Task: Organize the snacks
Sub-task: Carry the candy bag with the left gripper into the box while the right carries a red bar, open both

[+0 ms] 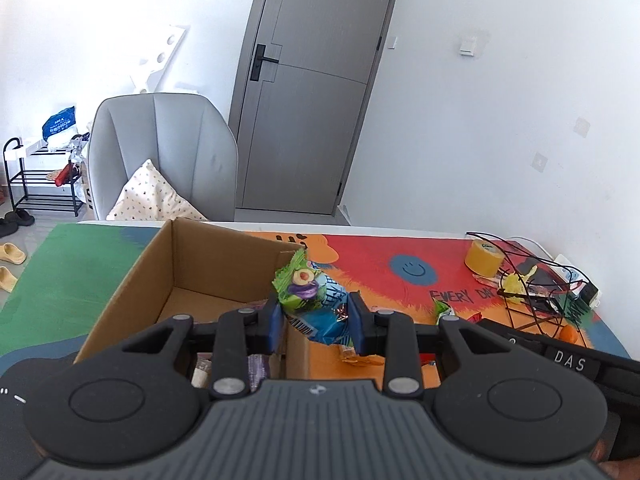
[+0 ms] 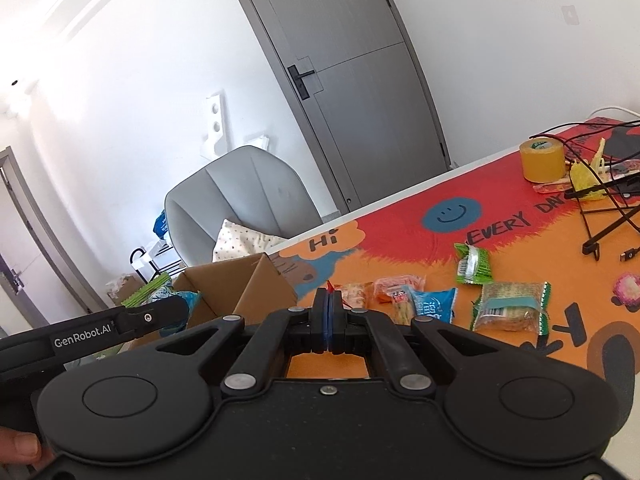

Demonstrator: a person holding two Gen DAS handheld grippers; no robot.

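My left gripper (image 1: pixel 316 320) is shut on a green and blue snack packet (image 1: pixel 308 296) and holds it above the right wall of the open cardboard box (image 1: pixel 132 280). The box also shows in the right wrist view (image 2: pixel 256 288), with the left gripper and its packet (image 2: pixel 156 292) beside it. My right gripper (image 2: pixel 329 312) is shut, with a small red scrap (image 2: pixel 330 287) at its tips; what it is I cannot tell. Several snack packets lie on the mat: a pale one (image 2: pixel 356 294), a blue one (image 2: pixel 434 304), a green one (image 2: pixel 474 266), a biscuit pack (image 2: pixel 510 308).
A colourful mat (image 2: pixel 400 224) covers the table. A yellow tape roll (image 2: pixel 542 160), a black wire stand (image 2: pixel 600 208) and cables stand at the far right. A grey chair (image 1: pixel 160 152) with a cushion stands behind the table. A grey door (image 1: pixel 312 80) is beyond.
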